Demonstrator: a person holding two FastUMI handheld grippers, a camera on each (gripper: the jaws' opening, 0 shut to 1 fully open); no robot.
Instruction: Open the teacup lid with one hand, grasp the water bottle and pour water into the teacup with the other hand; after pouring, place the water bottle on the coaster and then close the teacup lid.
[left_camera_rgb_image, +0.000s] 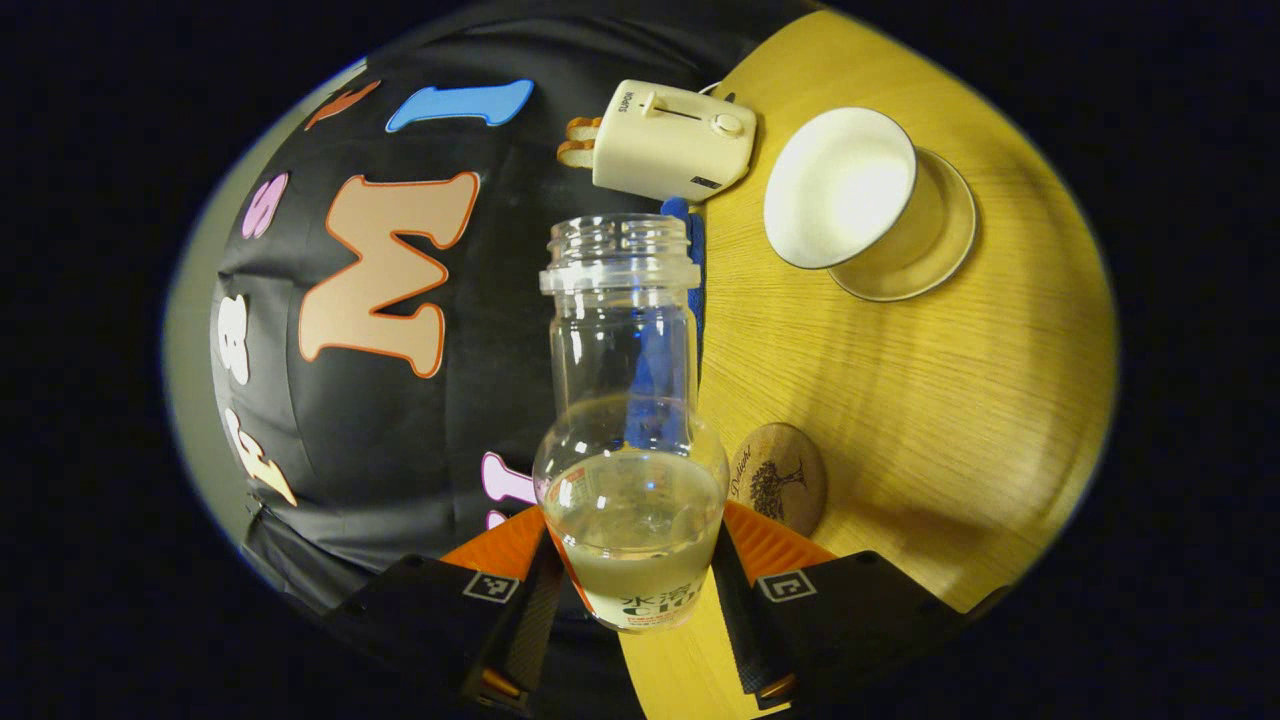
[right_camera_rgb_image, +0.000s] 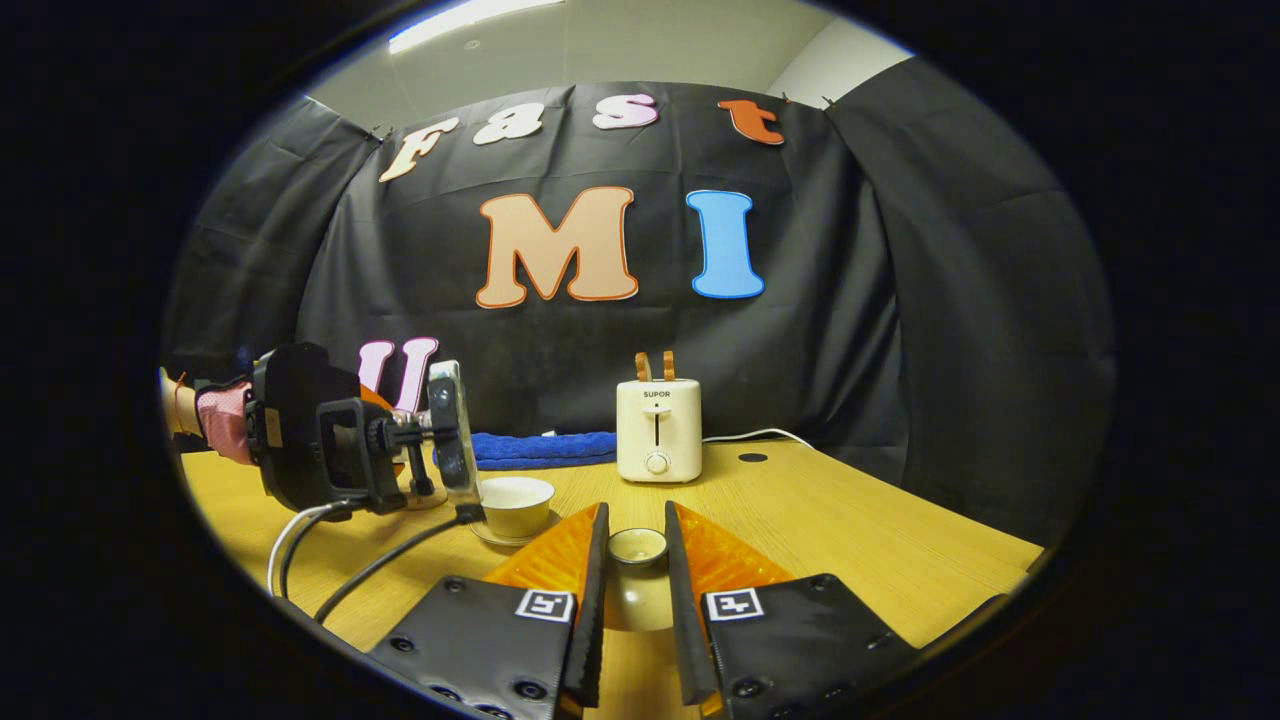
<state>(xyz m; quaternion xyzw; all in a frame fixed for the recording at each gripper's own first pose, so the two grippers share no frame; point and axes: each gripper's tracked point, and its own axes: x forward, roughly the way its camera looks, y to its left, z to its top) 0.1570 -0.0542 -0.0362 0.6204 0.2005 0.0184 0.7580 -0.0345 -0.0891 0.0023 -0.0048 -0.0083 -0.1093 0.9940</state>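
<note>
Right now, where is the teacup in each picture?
Left gripper view: the teacup sits upper right on its saucer, lid off, looking tipped because this camera is rolled sideways.
Right gripper view: the teacup stands left of centre, beside the left gripper.
Shared landmark: the toaster, on the table near the cup.

Left gripper (right_camera_rgb_image: 440, 440), frame left: boxy black housing, black and white cables trailing below; holder's pink mesh sleeve (right_camera_rgb_image: 225, 420) behind. Right gripper (right_camera_rgb_image: 636, 575), frame bottom: black plates with screws and square tag markings.
</note>
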